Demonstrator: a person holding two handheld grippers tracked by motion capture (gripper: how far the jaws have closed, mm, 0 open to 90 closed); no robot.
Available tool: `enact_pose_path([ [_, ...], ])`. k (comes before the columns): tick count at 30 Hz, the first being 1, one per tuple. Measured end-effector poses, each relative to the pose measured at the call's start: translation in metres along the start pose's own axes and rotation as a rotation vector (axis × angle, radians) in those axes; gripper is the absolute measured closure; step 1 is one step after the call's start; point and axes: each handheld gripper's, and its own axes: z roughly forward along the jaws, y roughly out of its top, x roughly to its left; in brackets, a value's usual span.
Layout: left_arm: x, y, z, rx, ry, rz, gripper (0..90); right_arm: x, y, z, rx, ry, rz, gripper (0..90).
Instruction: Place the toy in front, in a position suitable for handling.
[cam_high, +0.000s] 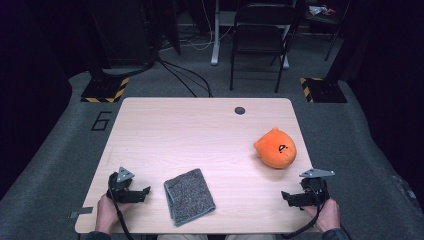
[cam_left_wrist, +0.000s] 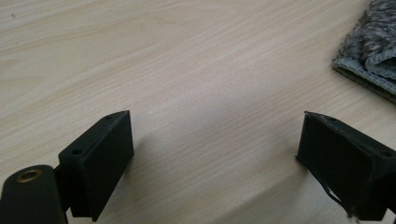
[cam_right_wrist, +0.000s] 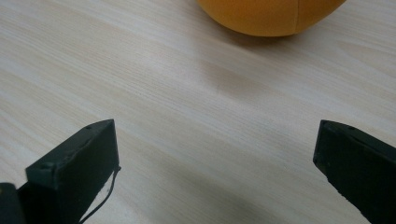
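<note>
Poised at the counter's (cam_high: 150, 120) near edge, left claw (cam_high: 142, 192) and right claw (cam_high: 286, 197) both spread and empty, grey cloth (cam_high: 190, 196) between them, orange plush (cam_high: 275, 148) near the right edge; next, likely a reach to grasp.

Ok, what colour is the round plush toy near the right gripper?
Orange, with a small black mark on its face; the plush toy shows best in the high view.

High view overhead, facing forward-down; both gripper views low, close over the shared table (cam_high: 200, 135).
</note>
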Motion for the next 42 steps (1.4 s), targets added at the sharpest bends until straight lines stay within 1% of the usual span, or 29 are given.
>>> enact_pose_path([
  [1, 0.000, 0.000, 0.000, -0.003, -0.004, 0.003, 10.2, 0.000, 0.001, 0.001, 0.009, -0.001, 0.000, 0.0],
  [2, 0.000, -0.001, 0.000, -0.010, -0.004, 0.004, 10.2, 0.000, 0.001, 0.002, 0.003, -0.008, 0.000, 0.0],
  [3, 0.000, -0.001, 0.001, -0.016, -0.001, 0.003, 10.2, -0.001, 0.001, 0.001, 0.011, 0.003, 0.001, 0.0],
  [4, 0.001, 0.000, 0.001, -0.010, -0.009, 0.009, 10.1, -0.003, 0.002, 0.002, 0.007, 0.008, -0.007, 0.0],
  [6, 0.001, 0.000, 0.002, -0.021, -0.012, 0.009, 10.1, -0.003, 0.003, 0.004, 0.015, 0.019, 0.010, 0.0],
  [7, 0.001, 0.000, 0.002, -0.021, -0.012, 0.009, 10.1, -0.004, 0.003, 0.004, 0.029, 0.025, 0.002, 0.0],
  [8, 0.002, -0.001, 0.005, -0.051, -0.016, 0.017, 10.1, -0.004, 0.003, 0.003, 0.032, 0.016, -0.002, 0.0],
  [9, 0.002, 0.000, 0.006, -0.053, -0.016, 0.010, 10.1, -0.003, 0.004, 0.003, 0.033, 0.016, -0.004, 0.0],
  [10, 0.003, 0.002, 0.006, -0.042, -0.022, 0.015, 10.1, -0.003, 0.006, 0.001, 0.030, 0.008, -0.008, 0.0],
  [13, 0.003, 0.002, 0.008, -0.049, -0.020, 0.019, 10.2, -0.006, 0.011, 0.000, 0.022, -0.003, -0.023, 0.0],
  [14, 0.002, 0.002, 0.008, -0.049, -0.020, 0.018, 10.2, -0.006, 0.013, 0.000, 0.021, -0.003, -0.008, 0.0],
  [16, 0.002, 0.002, 0.008, -0.054, -0.015, 0.015, 10.3, -0.012, 0.016, 0.001, 0.025, 0.003, -0.018, 0.0],
  [17, 0.002, 0.002, 0.008, -0.059, -0.014, 0.014, 10.3, -0.013, 0.017, 0.001, 0.020, 0.011, 0.000, 0.0],
  [19, 0.002, 0.002, 0.008, -0.055, -0.014, 0.015, 10.3, -0.018, 0.019, 0.000, 0.010, -0.006, -0.014, 0.0],
  [21, 0.002, 0.002, 0.008, -0.055, -0.014, 0.015, 10.3, -0.020, 0.021, -0.001, 0.010, -0.010, -0.020, 0.0],
  [22, 0.002, 0.002, 0.008, -0.055, -0.014, 0.014, 10.3, -0.024, 0.024, -0.005, -0.014, -0.009, -0.013, 0.5],
  [25, 0.002, 0.002, 0.008, -0.054, -0.012, 0.014, 10.3, -0.029, 0.031, -0.010, -0.041, -0.002, 0.003, 1.0],
  [26, 0.002, 0.002, 0.008, -0.054, -0.012, 0.013, 10.3, -0.031, 0.035, -0.012, -0.054, -0.002, -0.003, 1.0],
  [30, 0.001, 0.002, 0.008, -0.054, -0.012, 0.012, 10.3, -0.028, 0.053, -0.013, -0.076, -0.011, -0.007, 1.3],
  [31, 0.001, 0.002, 0.008, -0.054, -0.012, 0.012, 10.3, -0.028, 0.057, -0.012, -0.086, -0.015, -0.015, 1.9],
  [32, 0.001, 0.002, 0.008, -0.054, -0.012, 0.012, 10.3, -0.028, 0.057, -0.012, -0.086, -0.015, -0.015, 1.9],
  [33, 0.002, 0.002, 0.008, -0.054, -0.012, 0.013, 10.3, -0.026, 0.067, -0.010, -0.091, -0.021, -0.025, 2.6],
  [35, 0.002, 0.002, 0.008, -0.054, -0.012, 0.013, 10.3, -0.026, 0.074, -0.006, -0.097, -0.019, -0.035, 2.7],
  [36, 0.002, 0.002, 0.008, -0.054, -0.013, 0.013, 10.3, -0.025, 0.077, -0.005, -0.089, -0.024, -0.024, 2.7],
  [37, 0.002, 0.002, 0.008, -0.054, -0.013, 0.014, 10.3, -0.026, 0.080, -0.002, -0.093, -0.022, -0.030, 2.7],
  [39, 0.002, 0.002, 0.008, -0.055, -0.013, 0.014, 10.3, -0.024, 0.086, 0.002, -0.082, -0.026, -0.018, 2.9],
  [40, 0.002, 0.002, 0.008, -0.055, -0.013, 0.015, 10.3, -0.025, 0.089, 0.004, -0.091, -0.027, -0.027, 3.0],
  [41, 0.002, 0.002, 0.008, -0.055, -0.014, 0.015, 10.3, -0.025, 0.092, 0.006, -0.085, -0.031, -0.015, 3.3],
  [42, 0.002, 0.002, 0.009, -0.059, -0.014, 0.015, 10.3, -0.025, 0.095, 0.009, -0.084, -0.034, -0.026, 3.4],
])
